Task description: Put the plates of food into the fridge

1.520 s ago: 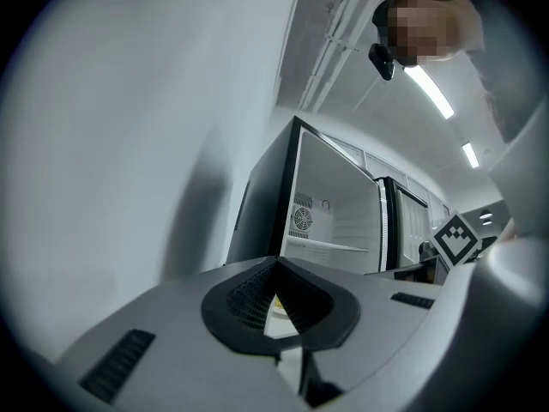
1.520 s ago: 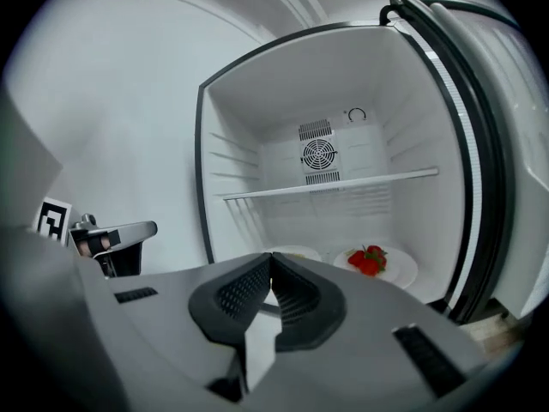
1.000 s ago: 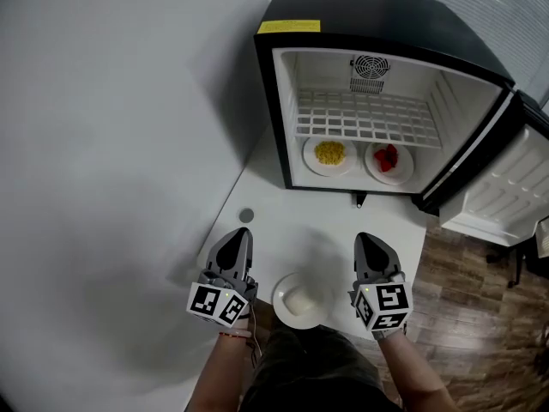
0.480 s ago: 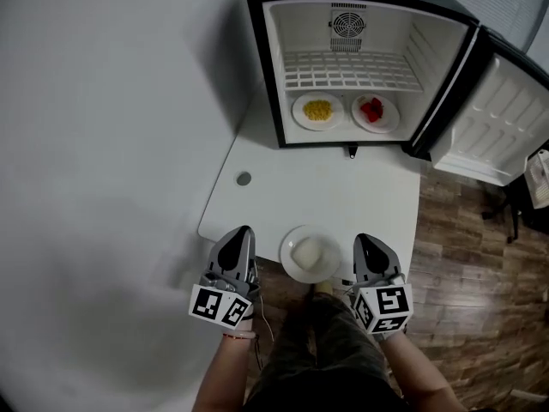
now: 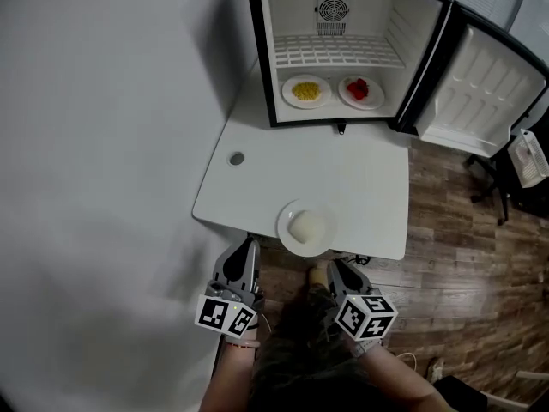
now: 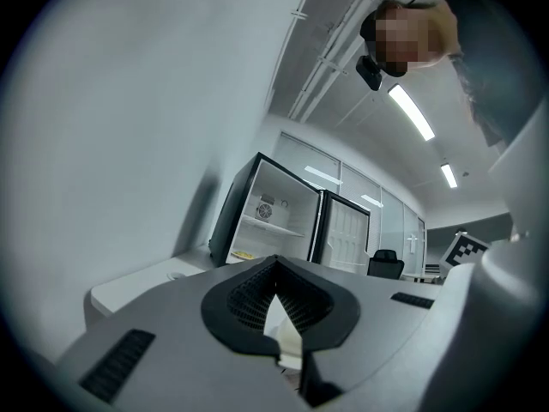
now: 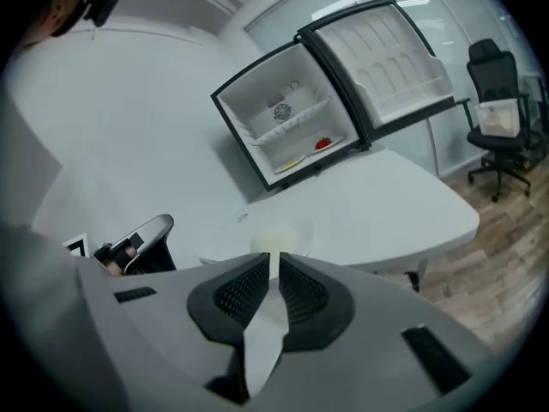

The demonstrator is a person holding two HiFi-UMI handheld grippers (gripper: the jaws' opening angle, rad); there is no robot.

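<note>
Left gripper point(image 5: 249, 245), right gripper point(image 5: 336, 267): jaws closed, nothing held. The round white plate of pale food point(image 5: 306, 227) at the white tabletop's point(image 5: 343, 178) near edge looks rigid, slick, breakable, so pinch its rim.

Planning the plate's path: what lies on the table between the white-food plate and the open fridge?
Head view: only bare table between plate and fridge; a round hole cover sits off left.

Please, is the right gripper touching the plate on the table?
Apart: head view shows the right gripper short of the table, clear of the plate.
</note>
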